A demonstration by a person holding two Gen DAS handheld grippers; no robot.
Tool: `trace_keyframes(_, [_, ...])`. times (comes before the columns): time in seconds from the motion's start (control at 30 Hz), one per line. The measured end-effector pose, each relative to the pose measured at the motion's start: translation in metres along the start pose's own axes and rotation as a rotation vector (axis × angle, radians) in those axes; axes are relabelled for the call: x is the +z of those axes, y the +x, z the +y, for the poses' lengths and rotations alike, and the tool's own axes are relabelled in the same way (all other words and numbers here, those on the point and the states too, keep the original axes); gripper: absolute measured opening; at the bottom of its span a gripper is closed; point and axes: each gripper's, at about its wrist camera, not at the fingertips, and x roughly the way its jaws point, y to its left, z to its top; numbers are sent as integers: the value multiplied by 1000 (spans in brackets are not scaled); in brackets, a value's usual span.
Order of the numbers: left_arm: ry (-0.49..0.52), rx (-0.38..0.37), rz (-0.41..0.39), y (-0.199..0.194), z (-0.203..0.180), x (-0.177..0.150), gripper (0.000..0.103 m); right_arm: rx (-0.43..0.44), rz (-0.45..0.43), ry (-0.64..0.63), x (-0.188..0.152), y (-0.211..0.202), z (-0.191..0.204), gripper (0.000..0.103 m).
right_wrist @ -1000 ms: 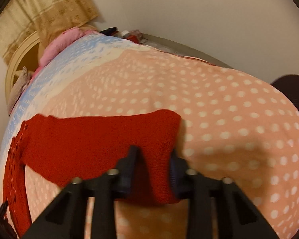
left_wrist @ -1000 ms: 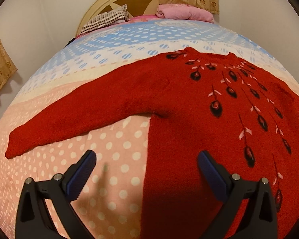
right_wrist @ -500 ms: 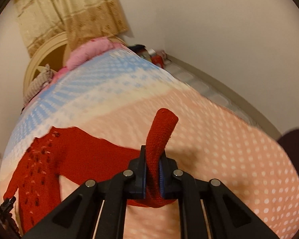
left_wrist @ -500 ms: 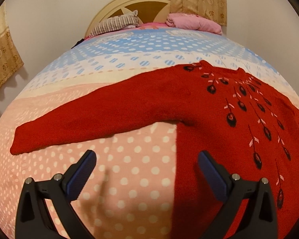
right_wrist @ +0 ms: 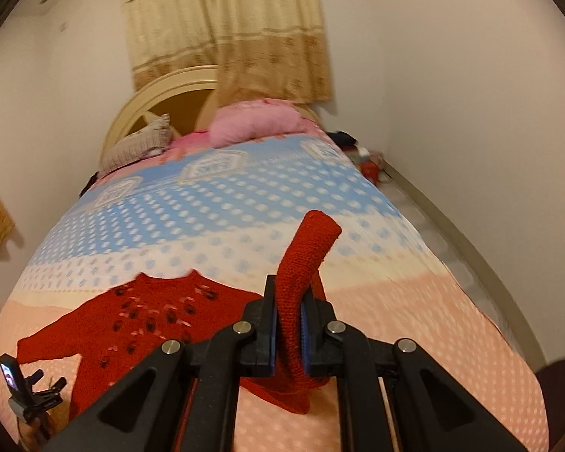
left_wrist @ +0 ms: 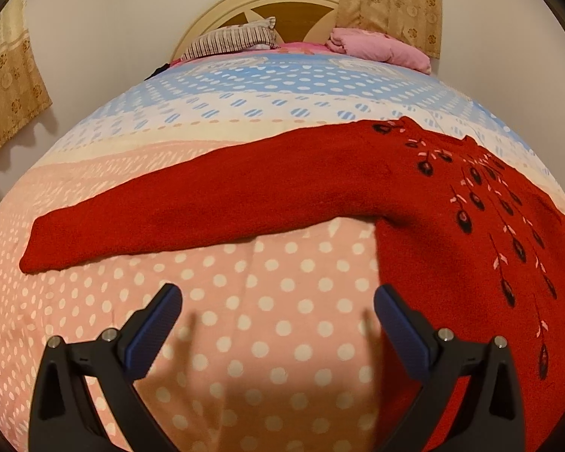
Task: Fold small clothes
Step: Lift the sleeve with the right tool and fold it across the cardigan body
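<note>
A red knit sweater (left_wrist: 452, 226) with dark leaf embroidery lies flat on the bed. Its one sleeve (left_wrist: 207, 203) stretches out to the left. My left gripper (left_wrist: 277, 307) is open and empty, hovering over the dotted bedspread just in front of that sleeve. My right gripper (right_wrist: 288, 331) is shut on the other sleeve's cuff (right_wrist: 307, 252) and holds it lifted above the bed; the cuff end sticks up past the jaws. The sweater body (right_wrist: 150, 312) lies to the lower left in the right wrist view, where the left gripper (right_wrist: 30, 395) also shows.
The bed has a pink, white and blue dotted bedspread (left_wrist: 263, 339). A striped pillow (left_wrist: 229, 39) and a pink bundle (left_wrist: 380, 49) lie by the headboard (left_wrist: 282, 3). Curtains hang behind. A wall and floor clutter (right_wrist: 369, 162) lie to the bed's right.
My right gripper has lifted the sleeve cuff off the bed and carried it up and towards the sweater body. My left gripper has shifted left, off the sweater body, over the bare bedspread.
</note>
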Motion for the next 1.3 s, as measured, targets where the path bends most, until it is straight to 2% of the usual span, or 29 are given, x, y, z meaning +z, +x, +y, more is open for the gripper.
trace_keyframes(0.33, [-33,-28,9,5,12,-6,103,82,-15,-127,25,12,98,9])
trace_keyframes(0.7, [-78,-67,15,10,20,-10,103,175,-2,-279,19,35,206,9])
trace_keyframes(0.9, [-97,-68,14,10,22,-12,103,231,41,-344,-3,62,261,9])
trace_keyframes(1.13, [-72,-61,42,15,15,-12,103,285,144,-437,-67,124,324,9])
trace_keyframes(1.2, [-59,-59,55,17,13,-13,103,351,216,-429,-90,150,340,10])
trace_keyframes(1.27, [-62,-66,62,18,14,-13,103,442,304,-415,-115,175,352,24])
trace_keyframes(1.3, [-65,-79,68,19,15,-14,103,480,339,-428,-130,183,357,45])
